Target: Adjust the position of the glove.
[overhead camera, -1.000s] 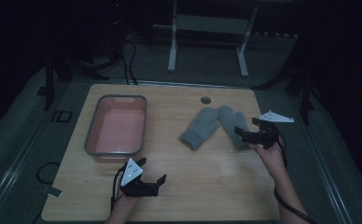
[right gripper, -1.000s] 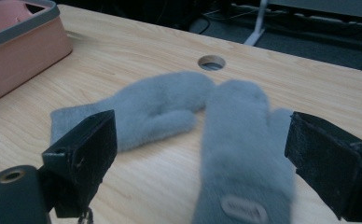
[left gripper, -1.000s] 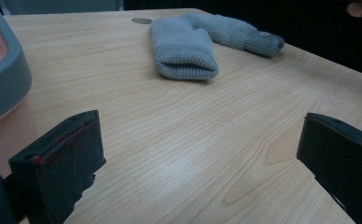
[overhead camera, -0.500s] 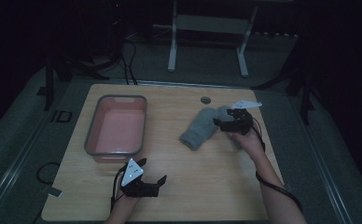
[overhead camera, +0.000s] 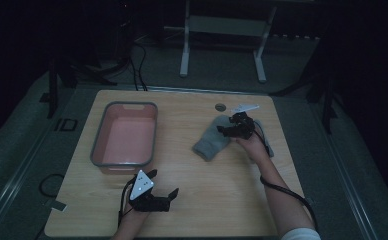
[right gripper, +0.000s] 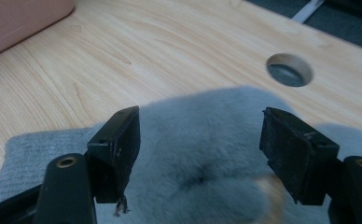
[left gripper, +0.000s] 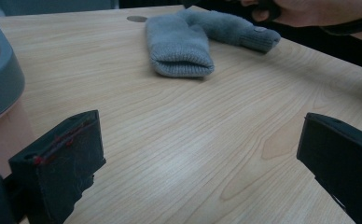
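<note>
We are viewing the right gripper [overhead camera: 227, 131] poised over the grey mitten [overhead camera: 213, 141], which is lying on the right half of the wooden table [overhead camera: 192, 200], just below the round cable hole [overhead camera: 220, 107]. In the right gripper view its two black jaws are standing partly spread, with the fuzzy grey mitten [right gripper: 202, 154] bulging up between them; the pads are flanking the fabric and we are not seeing them press on it, and whether they are brushing the pile we cannot tell. These jaws have just been closing, with the mitten between them. We are seeing the left gripper [overhead camera: 164, 196] resting near the table's front edge, just in front of the pink, grey-rimmed tub [overhead camera: 98, 150]; in the left gripper view its jaws are standing wide apart with only bare tabletop between them, and the mitten [left gripper: 181, 44] is lying well beyond them, a second grey piece [left gripper: 235, 30] touching it behind. Compared with the earlier high views, the right hand [overhead camera: 252, 145] has travelled from the table's right edge inward and now sits over the mitten, while the left gripper and the tub are keeping their places.
</note>
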The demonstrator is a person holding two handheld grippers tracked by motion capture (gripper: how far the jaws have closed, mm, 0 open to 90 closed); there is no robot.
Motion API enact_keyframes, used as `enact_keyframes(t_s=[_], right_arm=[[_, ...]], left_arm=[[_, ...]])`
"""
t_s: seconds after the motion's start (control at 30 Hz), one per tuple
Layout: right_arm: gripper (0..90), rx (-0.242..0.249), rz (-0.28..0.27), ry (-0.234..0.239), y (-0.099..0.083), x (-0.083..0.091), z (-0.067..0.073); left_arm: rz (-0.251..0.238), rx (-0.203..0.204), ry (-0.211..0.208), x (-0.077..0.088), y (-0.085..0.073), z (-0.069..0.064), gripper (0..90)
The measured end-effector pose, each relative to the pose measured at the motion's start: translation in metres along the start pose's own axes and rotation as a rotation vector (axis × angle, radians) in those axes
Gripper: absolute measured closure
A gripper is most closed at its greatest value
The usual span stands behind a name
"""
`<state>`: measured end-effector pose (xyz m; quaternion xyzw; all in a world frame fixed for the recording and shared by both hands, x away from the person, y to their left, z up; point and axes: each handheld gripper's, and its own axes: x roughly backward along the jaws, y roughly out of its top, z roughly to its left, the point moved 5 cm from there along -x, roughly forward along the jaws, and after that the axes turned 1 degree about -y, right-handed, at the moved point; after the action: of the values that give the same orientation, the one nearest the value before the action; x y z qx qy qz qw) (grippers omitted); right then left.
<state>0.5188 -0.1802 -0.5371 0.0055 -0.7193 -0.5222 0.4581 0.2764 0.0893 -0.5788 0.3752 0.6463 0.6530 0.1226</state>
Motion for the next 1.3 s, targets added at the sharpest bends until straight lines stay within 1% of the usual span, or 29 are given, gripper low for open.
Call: enact_keyframes(t_s=[0.03,0.1,0.17,0.23,0.27,0.3,0.37,0.4,0.47,0.5,0.57,0.6,0.63,0.73,0.8,0.83,0.9,0.97,1.03,1.1,1.17,1.2,1.3], right_arm=[[31.6,0.003,0.008,-0.004,-0.001,-0.003,0.000],[32.6,0.009,0.031,0.004,-0.003,-0.011,0.003],[32.7,0.024,0.057,-0.003,-0.004,-0.017,0.004],[33.9,0.038,0.085,0.002,-0.008,-0.025,0.006],[34.8,0.050,0.097,0.001,-0.010,-0.028,0.006],[38.6,0.058,0.110,-0.002,-0.012,-0.031,0.007],[40.0,0.079,0.137,0.007,-0.018,-0.036,0.007],[42.3,0.077,0.133,0.016,-0.019,-0.038,0.007],[44.3,0.056,0.125,0.040,-0.021,-0.039,0.005],[47.2,0.050,0.124,0.053,-0.022,-0.040,0.004],[52.4,0.068,0.128,0.068,-0.023,-0.039,0.003],[55.4,0.064,0.134,0.077,-0.022,-0.039,0.003],[57.3,0.070,0.135,0.079,-0.022,-0.039,0.003],[69.0,0.076,0.137,0.091,-0.021,-0.039,0.005],[76.4,0.071,0.136,0.105,-0.020,-0.038,0.006],[78.7,0.071,0.135,0.112,-0.018,-0.037,0.007],[80.4,0.071,0.143,0.136,-0.016,-0.034,0.009],[81.5,0.080,0.145,0.163,-0.013,-0.030,0.012],[81.6,0.096,0.142,0.179,-0.011,-0.026,0.015],[81.7,0.122,0.124,0.206,-0.008,-0.019,0.022],[81.9,0.163,0.099,0.257,-0.004,-0.008,0.034],[81.9,0.179,0.094,0.272,-0.003,-0.005,0.038],[82.0,0.239,0.075,0.341,0.001,0.010,0.059]], left_arm=[[0.000,0.000,0.000,0.000,0.000,0.000,0.9],[0.002,0.000,-0.004,-0.001,0.000,0.000,0.9],[0.004,0.000,-0.004,-0.001,-0.001,0.000,0.9],[0.005,0.003,-0.006,-0.001,-0.001,-0.001,0.9],[0.005,0.001,-0.006,-0.001,-0.001,-0.001,0.9],[0.005,-0.001,-0.005,0.000,-0.001,-0.001,0.9],[0.007,0.000,-0.007,0.000,-0.001,-0.001,0.9],[0.007,-0.001,-0.007,0.000,-0.001,-0.001,0.9],[0.009,0.000,-0.008,-0.001,-0.001,-0.001,0.9],[0.011,-0.001,-0.009,-0.001,-0.001,-0.002,0.9],[0.017,-0.004,-0.010,-0.001,-0.002,-0.002,0.9],[0.019,-0.004,-0.012,-0.001,-0.002,-0.002,0.9],[0.020,-0.004,-0.012,-0.001,-0.002,-0.002,0.9],[0.021,-0.004,-0.014,-0.002,-0.002,-0.003,0.9],[0.021,-0.002,-0.015,-0.002,-0.002,-0.002,0.9],[0.021,-0.002,-0.014,-0.002,-0.003,-0.002,0.9],[0.018,0.003,-0.014,-0.002,-0.002,-0.002,0.9],[0.017,0.009,-0.013,-0.002,-0.002,-0.002,0.9],[0.018,0.008,-0.012,-0.002,-0.002,-0.001,0.9],[0.016,0.005,-0.009,-0.001,-0.002,-0.001,0.9],[0.014,0.005,-0.006,-0.001,-0.002,-0.001,0.9],[0.014,0.005,-0.004,-0.001,-0.002,0.000,0.9],[0.010,0.007,-0.002,-0.001,-0.001,0.000,0.9]])
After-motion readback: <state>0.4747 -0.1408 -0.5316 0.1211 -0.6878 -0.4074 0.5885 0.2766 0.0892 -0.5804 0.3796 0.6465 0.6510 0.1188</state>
